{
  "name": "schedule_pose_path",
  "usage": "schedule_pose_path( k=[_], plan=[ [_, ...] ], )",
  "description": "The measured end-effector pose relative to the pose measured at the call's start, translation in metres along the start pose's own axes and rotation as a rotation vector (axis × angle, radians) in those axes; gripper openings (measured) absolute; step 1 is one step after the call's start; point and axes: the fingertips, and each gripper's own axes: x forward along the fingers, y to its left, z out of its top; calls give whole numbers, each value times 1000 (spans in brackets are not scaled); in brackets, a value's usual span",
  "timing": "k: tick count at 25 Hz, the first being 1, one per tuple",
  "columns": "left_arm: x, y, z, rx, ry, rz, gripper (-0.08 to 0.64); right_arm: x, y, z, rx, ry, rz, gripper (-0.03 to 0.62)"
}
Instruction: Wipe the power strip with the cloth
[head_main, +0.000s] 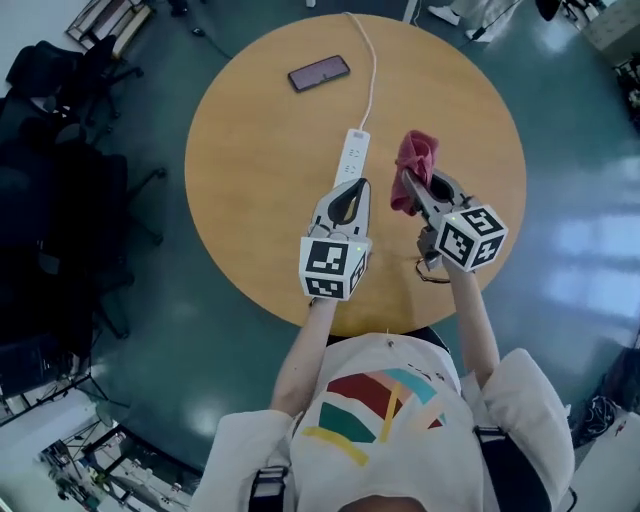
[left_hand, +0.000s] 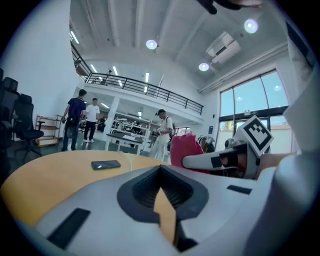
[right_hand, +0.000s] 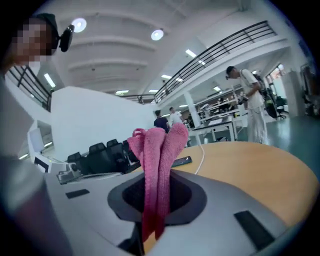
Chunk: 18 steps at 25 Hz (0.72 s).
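Note:
The white power strip (head_main: 353, 155) lies on the round wooden table (head_main: 260, 180), and its cable (head_main: 372, 70) runs to the far edge. My left gripper (head_main: 358, 186) is shut with nothing in it, tips over the strip's near end. In the left gripper view the strip is hidden under the shut jaws of the left gripper (left_hand: 161, 170). My right gripper (head_main: 407, 182) is just right of the strip, shut on a pink cloth (head_main: 413, 165). In the right gripper view the cloth (right_hand: 157, 160) stands up folded from the right gripper (right_hand: 155, 182).
A dark phone (head_main: 319, 72) lies at the table's far left part, also seen as the phone (left_hand: 105, 164) in the left gripper view. Black office chairs (head_main: 60, 170) stand on the floor to the left. People stand far off in the hall (left_hand: 83, 122).

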Motion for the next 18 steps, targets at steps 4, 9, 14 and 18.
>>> schedule_pose_path(
  k=[4, 9, 14, 18],
  plan=[
    [-31, -5, 16, -29, -31, -73, 34, -32, 34, 15, 33, -108, -68, 39],
    [-30, 18, 45, -101, -82, -43, 34, -41, 45, 30, -1, -134, -124, 38],
    [-53, 25, 63, -68, -141, -18, 34, -56, 79, 12, -28, -118, -109, 39],
    [-62, 4, 78, -35, -161, -17, 34, -69, 94, 17, -64, -123, -84, 38]
  ],
)
